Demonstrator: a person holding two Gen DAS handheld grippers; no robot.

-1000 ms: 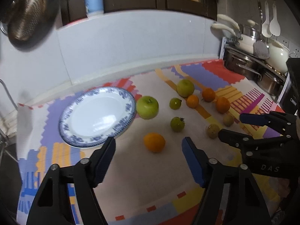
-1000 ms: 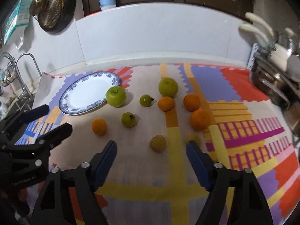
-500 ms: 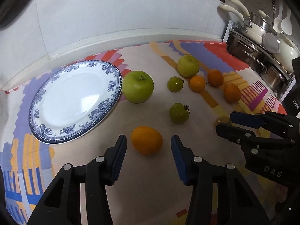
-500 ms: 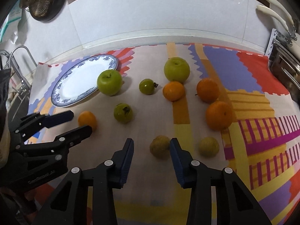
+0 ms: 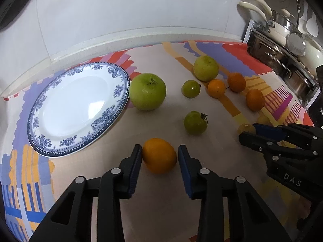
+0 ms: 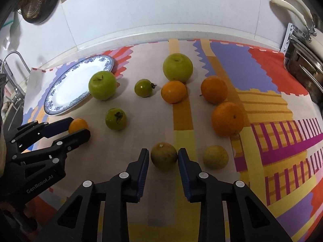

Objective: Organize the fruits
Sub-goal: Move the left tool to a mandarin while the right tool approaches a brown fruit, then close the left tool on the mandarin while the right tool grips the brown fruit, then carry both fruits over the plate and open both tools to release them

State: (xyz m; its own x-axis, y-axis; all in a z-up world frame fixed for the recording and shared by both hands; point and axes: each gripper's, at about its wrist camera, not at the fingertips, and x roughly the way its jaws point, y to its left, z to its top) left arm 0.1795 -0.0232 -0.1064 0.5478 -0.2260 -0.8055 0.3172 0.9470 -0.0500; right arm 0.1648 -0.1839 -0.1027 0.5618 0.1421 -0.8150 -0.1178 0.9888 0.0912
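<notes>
On the colourful mat, my left gripper [image 5: 159, 151] is closing its jaws on a small orange [image 5: 159, 158], and both blue pads touch its sides. My right gripper [image 6: 163, 157] is shut on a dull brownish-yellow fruit [image 6: 164, 160] that rests on the mat. A similar yellowish fruit [image 6: 215, 156] lies just right of it. The blue-rimmed white plate [image 5: 40, 141] sits at the left with nothing on it. A big green apple [image 5: 147, 91] touches its rim. Beyond are two green tomatoes [image 5: 194, 123], a second green apple [image 5: 206, 68] and three oranges [image 6: 227, 119].
Steel pots and ladles [image 5: 282, 60] stand at the right end of the counter. A white backsplash [image 5: 141, 16] runs behind the mat. A strainer [image 6: 34, 4] hangs at the upper left, with a tap [image 6: 12, 76] beside the counter's left end.
Both grippers came down and forward to the mat and closed: the left around the small orange, the right around the brownish-yellow fruit. No fruit has shifted.
</notes>
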